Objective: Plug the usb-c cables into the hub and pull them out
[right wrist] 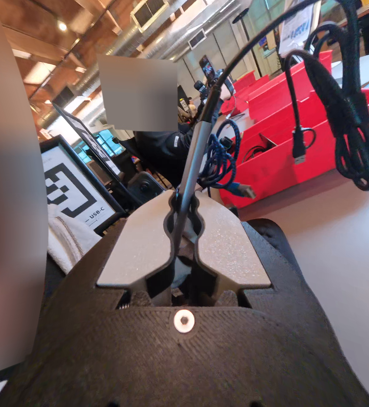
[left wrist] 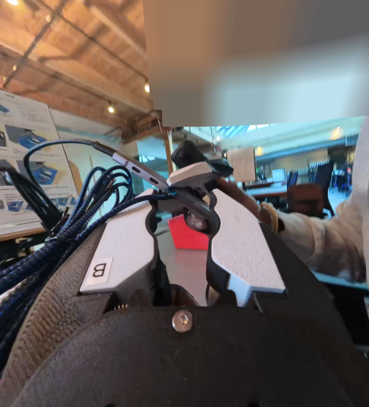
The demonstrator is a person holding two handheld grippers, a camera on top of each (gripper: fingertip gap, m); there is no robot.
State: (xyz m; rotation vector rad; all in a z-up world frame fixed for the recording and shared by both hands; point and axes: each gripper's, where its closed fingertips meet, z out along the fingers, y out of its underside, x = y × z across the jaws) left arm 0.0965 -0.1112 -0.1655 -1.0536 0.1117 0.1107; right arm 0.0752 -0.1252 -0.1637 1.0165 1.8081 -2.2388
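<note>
USB-C hub [right wrist: 192, 167], slim and grey, is clamped edge-on in my right tool [right wrist: 184, 211]; my left tool [left wrist: 182, 198], raised, grips a blue braided cable [left wrist: 104, 218] at its plug.

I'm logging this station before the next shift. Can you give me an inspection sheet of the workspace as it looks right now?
Surface: pale table, bare near the grippers.
Job's things: grey hub held in the air, two ports visible on its side; blue braided cable coiled beside it.
Clutter: red bins holding loose cables.
Grippers: right gripper shut on the hub; left gripper with fingers apart around the blue cable's plug end, grip unclear.
Cables: black cable bundle hanging from the hub's lead.
Surroundings: framed signs, wooden ceiling, a person's pale sleeve.
</note>
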